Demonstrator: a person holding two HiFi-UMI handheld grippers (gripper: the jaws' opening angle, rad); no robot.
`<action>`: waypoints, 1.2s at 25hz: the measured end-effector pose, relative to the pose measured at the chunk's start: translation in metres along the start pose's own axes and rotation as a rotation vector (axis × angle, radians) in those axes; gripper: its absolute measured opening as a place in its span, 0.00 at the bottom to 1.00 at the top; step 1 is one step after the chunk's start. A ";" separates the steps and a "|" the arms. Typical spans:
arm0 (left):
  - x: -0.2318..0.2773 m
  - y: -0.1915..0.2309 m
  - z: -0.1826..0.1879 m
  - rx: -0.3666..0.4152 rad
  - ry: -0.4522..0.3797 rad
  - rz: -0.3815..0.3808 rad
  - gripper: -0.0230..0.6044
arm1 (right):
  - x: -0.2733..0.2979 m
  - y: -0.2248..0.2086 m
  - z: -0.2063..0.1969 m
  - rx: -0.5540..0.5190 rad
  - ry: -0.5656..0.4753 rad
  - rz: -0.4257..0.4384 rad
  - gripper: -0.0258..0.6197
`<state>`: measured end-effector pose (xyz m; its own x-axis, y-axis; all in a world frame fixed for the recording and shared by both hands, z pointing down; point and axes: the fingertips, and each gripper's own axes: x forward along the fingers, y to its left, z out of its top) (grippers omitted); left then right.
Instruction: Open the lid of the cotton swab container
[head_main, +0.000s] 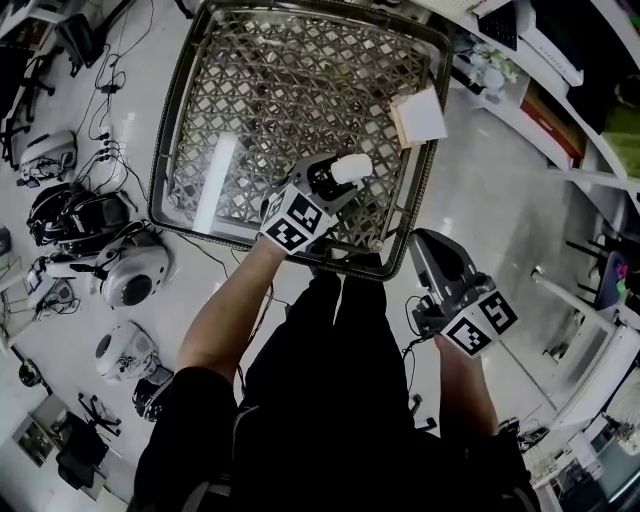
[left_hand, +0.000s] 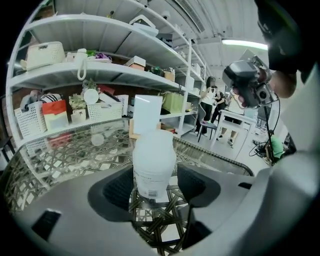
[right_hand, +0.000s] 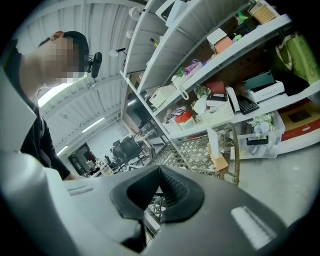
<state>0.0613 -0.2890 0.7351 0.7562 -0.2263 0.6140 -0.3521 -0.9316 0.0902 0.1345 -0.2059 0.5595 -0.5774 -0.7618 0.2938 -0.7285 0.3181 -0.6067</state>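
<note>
While upright, smooth cylindrical plastic container (left_hand: 154, 165)

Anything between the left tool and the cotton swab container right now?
Nothing visible. The cotton swab container stands upright on the lattice table, between the left tool's open jaws, with neither pad pressing it. The right tool is shut, beyond the table's edge.
</note>
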 end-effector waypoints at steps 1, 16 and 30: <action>0.002 -0.001 0.000 0.003 0.005 -0.002 0.45 | -0.002 0.000 0.001 0.000 -0.002 -0.002 0.06; 0.002 -0.003 0.008 -0.038 0.005 0.021 0.35 | -0.013 0.012 0.011 -0.032 -0.002 0.016 0.06; -0.138 -0.032 0.105 -0.048 -0.079 0.024 0.35 | -0.013 0.106 0.086 -0.199 -0.081 0.119 0.06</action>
<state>0.0266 -0.2575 0.5654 0.7876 -0.2715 0.5532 -0.3949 -0.9115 0.1148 0.0966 -0.2107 0.4281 -0.6376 -0.7526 0.1644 -0.7204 0.5070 -0.4732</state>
